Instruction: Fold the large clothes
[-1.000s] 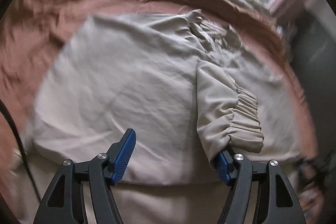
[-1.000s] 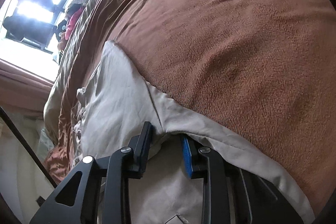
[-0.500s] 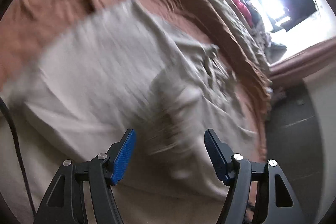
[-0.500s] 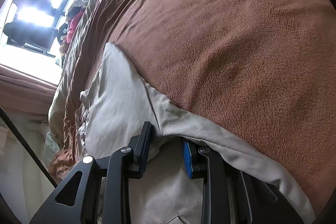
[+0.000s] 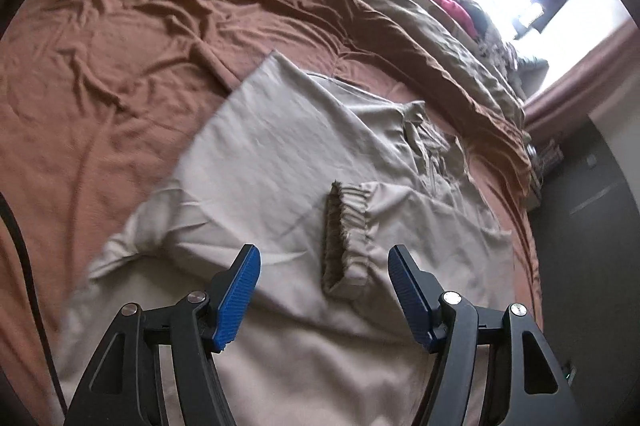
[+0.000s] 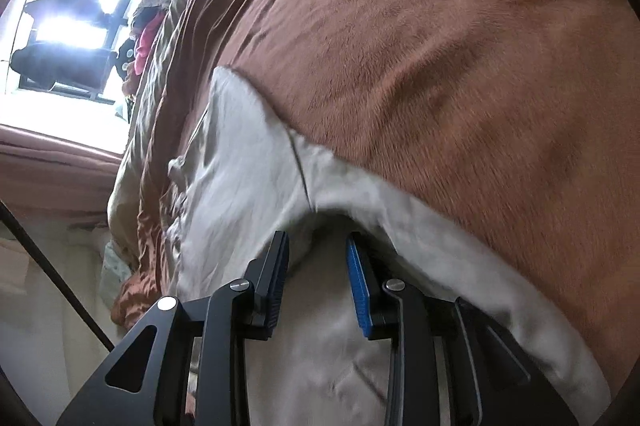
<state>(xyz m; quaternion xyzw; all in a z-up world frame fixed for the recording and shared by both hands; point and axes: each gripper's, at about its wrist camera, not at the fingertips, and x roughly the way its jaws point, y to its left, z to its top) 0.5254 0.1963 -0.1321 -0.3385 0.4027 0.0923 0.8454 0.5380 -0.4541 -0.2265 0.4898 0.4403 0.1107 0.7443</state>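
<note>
Currently the beige cotton garment [image 5: 280, 162] lies flat on the brown-blanketed bed [image 5: 120, 46], cuffed sleeve [image 5: 348, 226] folded inward at 12 o'clock of the spread, empty left tool [image 5: 324, 290]. Right tool [image 6: 316, 282] is opening around a fabric edge.

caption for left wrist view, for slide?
Open left gripper above beige jacket on brown bedspread, sleeve cuff folded across it.

The left gripper [image 5: 324, 268] hangs above the beige jacket [image 5: 280, 154], jaws wide and empty. The right gripper [image 6: 316, 258] is opening, jacket fabric between its jaws.
</note>
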